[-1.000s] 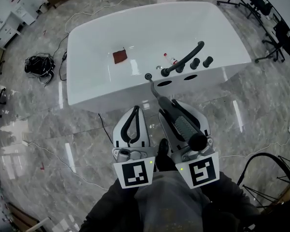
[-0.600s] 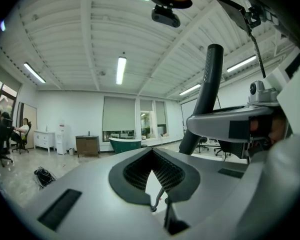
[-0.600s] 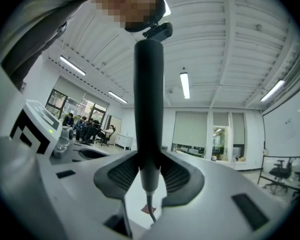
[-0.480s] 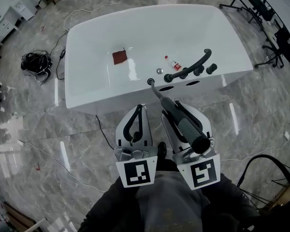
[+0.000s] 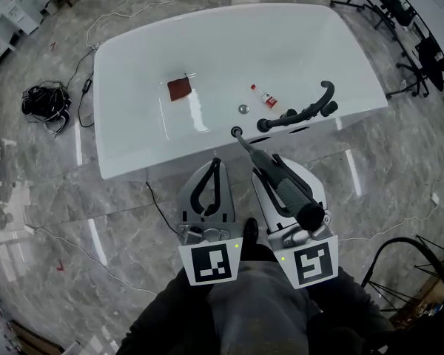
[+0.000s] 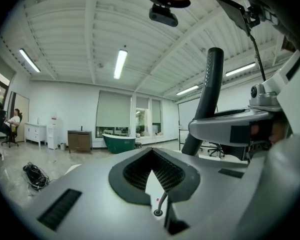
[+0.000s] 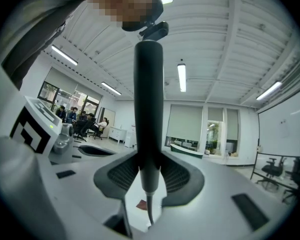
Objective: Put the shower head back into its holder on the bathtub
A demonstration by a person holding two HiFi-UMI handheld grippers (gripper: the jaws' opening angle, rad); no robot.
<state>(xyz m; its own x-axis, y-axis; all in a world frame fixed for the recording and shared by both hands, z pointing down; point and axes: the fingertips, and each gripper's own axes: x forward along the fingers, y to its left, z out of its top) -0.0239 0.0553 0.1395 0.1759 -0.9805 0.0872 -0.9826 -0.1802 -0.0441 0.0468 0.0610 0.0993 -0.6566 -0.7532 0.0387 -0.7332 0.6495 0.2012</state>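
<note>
**Shower head lines up hose-first with the holder just ahead of the right gripper**

Closest to the person, the shower head [image 5: 285, 191] has its rounded spray end low by the right gripper's marker cube. Its long handle runs away and slightly leftward, straight toward the bathtub [image 5: 133, 154]. The right gripper [image 5: 272, 163] holds it. In the right gripper view the two pads are closed around the narrow lower neck of the handle [image 7: 149, 99], and the thin hose [image 7: 150, 209] drops out beneath.

The left gripper [image 5: 216, 163] sits just beside it, on the person's left. Its jaw tips meet and nothing is between them.

Just beyond the right gripper's tips, the hose [image 5: 246, 145] leads on to a small dark ring [image 5: 237, 133] on the tub's near rim. I take that ring to be the holder. It lies a little left of the handle's line, roughly between the two grippers, and the right one is plainly the nearer.

The handle's axis already points at the ring, so the move looks like a push forward and down along that axis while the hose slack feeds in.

Farther along the rim to the right stands the black faucet [image 5: 300, 112]. Inside the tub lie a small bottle [image 5: 265, 96] and a reddish square [image 5: 180, 88].
</note>
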